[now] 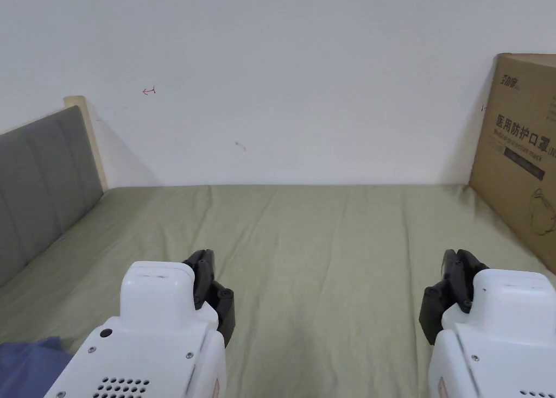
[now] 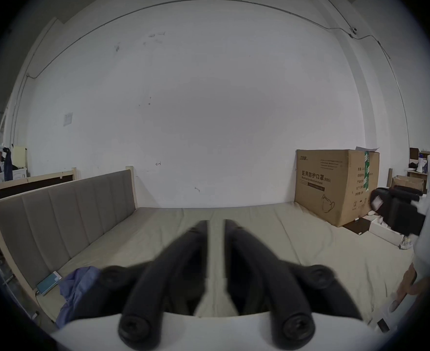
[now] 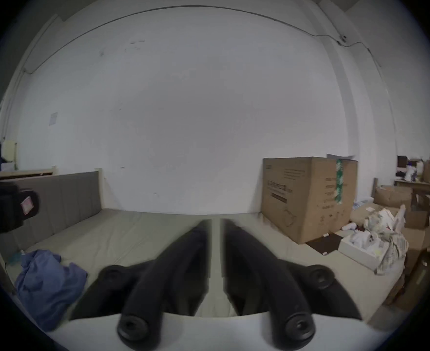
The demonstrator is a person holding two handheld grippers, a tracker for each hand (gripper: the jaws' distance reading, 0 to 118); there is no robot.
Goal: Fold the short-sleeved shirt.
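Note:
A crumpled blue shirt (image 1: 27, 361) lies on the olive-green bed sheet (image 1: 326, 236) at the near left, by the headboard; it shows too in the left gripper view (image 2: 74, 288) and the right gripper view (image 3: 46, 280). My left gripper (image 1: 206, 259) hovers over the sheet just right of the shirt, jaws close together with nothing between them (image 2: 215, 223). My right gripper (image 1: 459, 258) hangs over the near right of the bed, also shut and holding nothing (image 3: 216, 222). Neither touches the shirt.
A grey padded headboard (image 1: 38, 182) bounds the bed on the left, and a white wall stands behind it. A large cardboard box (image 1: 521, 155) sits at the far right corner. A phone (image 2: 48, 281) lies beside the shirt. Boxes and piled clothes (image 3: 381, 237) stand off the bed's right side.

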